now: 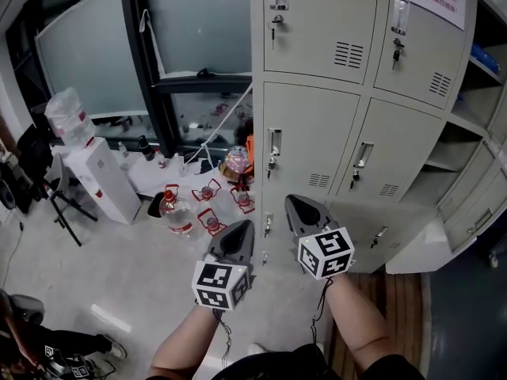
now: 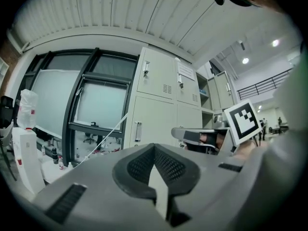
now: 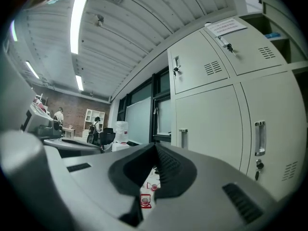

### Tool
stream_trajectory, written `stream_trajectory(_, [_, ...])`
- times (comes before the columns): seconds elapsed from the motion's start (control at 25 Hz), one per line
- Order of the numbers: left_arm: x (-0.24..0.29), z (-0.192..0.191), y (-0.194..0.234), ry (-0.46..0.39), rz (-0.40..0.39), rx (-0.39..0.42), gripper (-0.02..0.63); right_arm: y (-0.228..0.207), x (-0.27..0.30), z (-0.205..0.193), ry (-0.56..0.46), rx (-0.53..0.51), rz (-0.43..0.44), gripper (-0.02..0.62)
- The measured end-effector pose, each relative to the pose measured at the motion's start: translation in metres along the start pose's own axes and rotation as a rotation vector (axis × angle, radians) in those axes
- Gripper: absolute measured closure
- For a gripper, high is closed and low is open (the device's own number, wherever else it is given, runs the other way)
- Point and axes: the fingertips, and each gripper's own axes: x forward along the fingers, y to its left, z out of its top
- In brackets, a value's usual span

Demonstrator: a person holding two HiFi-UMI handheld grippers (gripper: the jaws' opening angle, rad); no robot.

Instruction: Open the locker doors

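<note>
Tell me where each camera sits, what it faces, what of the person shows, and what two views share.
Head view: on the head, steeply down at lockers and floor; forearms, left tool, right tool.
Left gripper view: on left tool, level at lockers; own shut jaws, right tool.
Right gripper view: on right tool, level along lockers; own shut jaws.
Shared: head and left gripper views both show the right tool.

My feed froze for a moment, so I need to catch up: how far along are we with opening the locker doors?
Done: the rightmost column stands open, its shelves exposed and the open doors swung out.
In hand: nothing. The left tool and right tool are both shut and empty, short of the lockers.
Left: the upper-left door, the notice door, the middle-left door and the middle-right door, all closed. The bottom pair looks closed too.
</note>
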Motion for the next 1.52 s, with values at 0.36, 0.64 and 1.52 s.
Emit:
stream_trajectory(0.36, [-0.002,0.005,0.015,-0.011,-0.026,-0.004,0.604,0.006,0.027,-0.002,0.019,-0.002,-0.022,0.594])
stream_trajectory(0.64, [0.009,-0.002,0.03,0.001,0.006,-0.009,0.605,-0.01,0.056,-0.015,0.015,0.05,-0.022,0.584])
stream_trajectory(1.52, [0.124,-0.016,0.087,0.024,0.054,-0.022,0.604,-0.09,0.201,-0.05,0.061,0.007,-0.063,0.431])
